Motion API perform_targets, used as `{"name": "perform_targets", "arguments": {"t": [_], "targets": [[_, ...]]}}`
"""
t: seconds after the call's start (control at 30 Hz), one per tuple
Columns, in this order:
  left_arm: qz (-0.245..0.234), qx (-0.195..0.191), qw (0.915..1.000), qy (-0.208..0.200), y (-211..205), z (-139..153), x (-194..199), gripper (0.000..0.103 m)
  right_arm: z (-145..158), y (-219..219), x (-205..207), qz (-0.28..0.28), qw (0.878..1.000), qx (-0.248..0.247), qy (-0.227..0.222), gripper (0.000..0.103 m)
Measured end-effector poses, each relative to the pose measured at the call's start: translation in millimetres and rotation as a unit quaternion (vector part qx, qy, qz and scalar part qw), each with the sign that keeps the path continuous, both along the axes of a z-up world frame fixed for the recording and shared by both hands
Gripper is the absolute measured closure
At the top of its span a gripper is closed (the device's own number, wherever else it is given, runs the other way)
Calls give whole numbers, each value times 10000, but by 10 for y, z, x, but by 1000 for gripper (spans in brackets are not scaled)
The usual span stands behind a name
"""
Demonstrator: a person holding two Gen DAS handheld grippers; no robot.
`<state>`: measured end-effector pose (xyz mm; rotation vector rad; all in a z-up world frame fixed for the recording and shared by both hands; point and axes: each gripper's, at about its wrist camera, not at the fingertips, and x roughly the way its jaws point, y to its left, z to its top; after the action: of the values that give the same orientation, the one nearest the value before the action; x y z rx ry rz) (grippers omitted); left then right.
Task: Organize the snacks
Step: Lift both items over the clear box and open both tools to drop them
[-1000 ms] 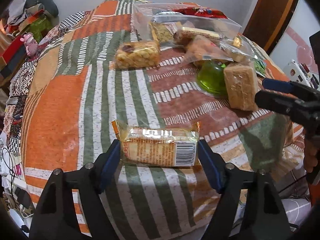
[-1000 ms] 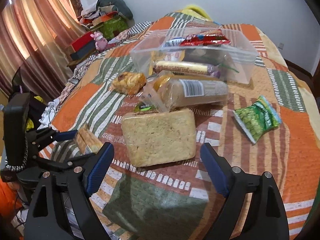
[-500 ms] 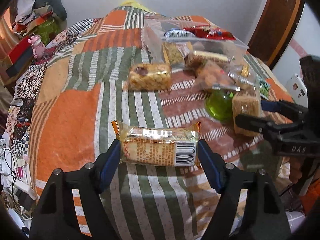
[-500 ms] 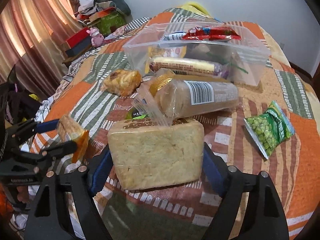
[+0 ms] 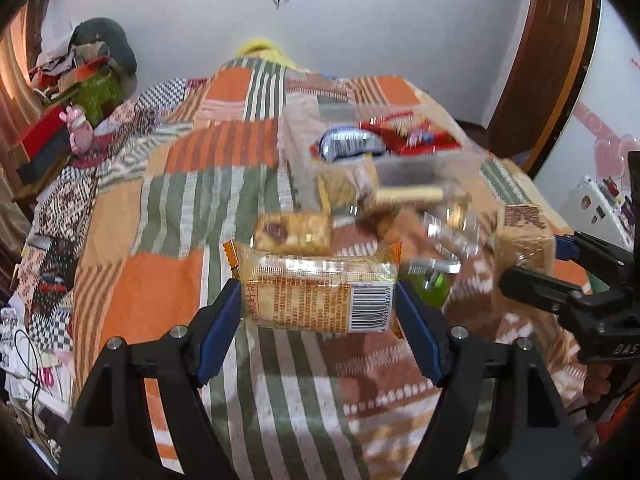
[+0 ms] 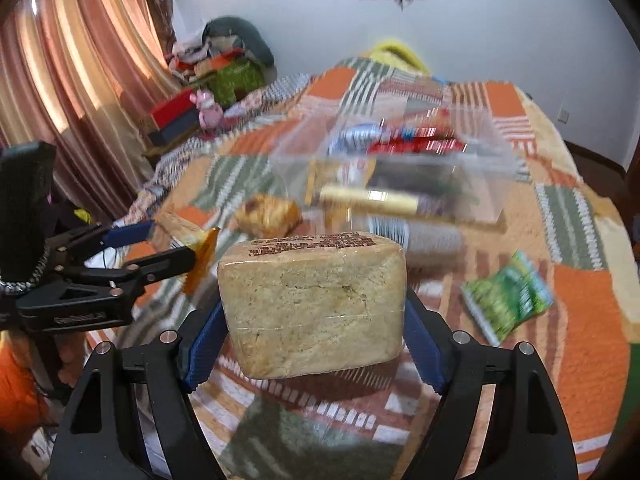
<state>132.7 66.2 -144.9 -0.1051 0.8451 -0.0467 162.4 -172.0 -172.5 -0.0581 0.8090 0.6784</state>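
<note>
Orange-wrapped biscuit pack (image 5: 320, 300) sits clamped in the left gripper (image 5: 318, 312), the pale cake block (image 6: 314, 308) in the right gripper (image 6: 312, 328) — both apparently lifted above the bedspread (image 5: 168, 292). Carrying looks underway; next, each needs lowering into the clear container (image 6: 492, 172) — half-full, so find gaps.

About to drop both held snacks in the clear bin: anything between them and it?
Yes. A pastry packet and a clear-wrapped pack lie on the bedspread before the clear bin; lifted over them, its open top looks reachable.

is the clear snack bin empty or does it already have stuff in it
Partly filled. Through the clear plastic bin, a red packet and a long yellow-wrapped bar show inside; blur hides the rest.
</note>
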Motion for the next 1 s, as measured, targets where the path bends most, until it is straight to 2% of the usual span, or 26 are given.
{"name": "perform_targets", "arguments": {"t": [0.37,0.6,0.73,1.0], "targets": [[-10,-16,9985,-556,-52,409,415,27,368,-209,343,-534,9972,192,-490,26],[-22,10,9971,-766,-101,550,820,27,502,-299,684,-823,9942,179,-663,26],[-53,23,9967,-808,-123,541,1043,27,498,-307,911,-949,9929,141,-709,26],[-42,-27,9981,-614,-154,297,1570,27,314,-249,1382,-1136,9920,49,-550,26]]}}
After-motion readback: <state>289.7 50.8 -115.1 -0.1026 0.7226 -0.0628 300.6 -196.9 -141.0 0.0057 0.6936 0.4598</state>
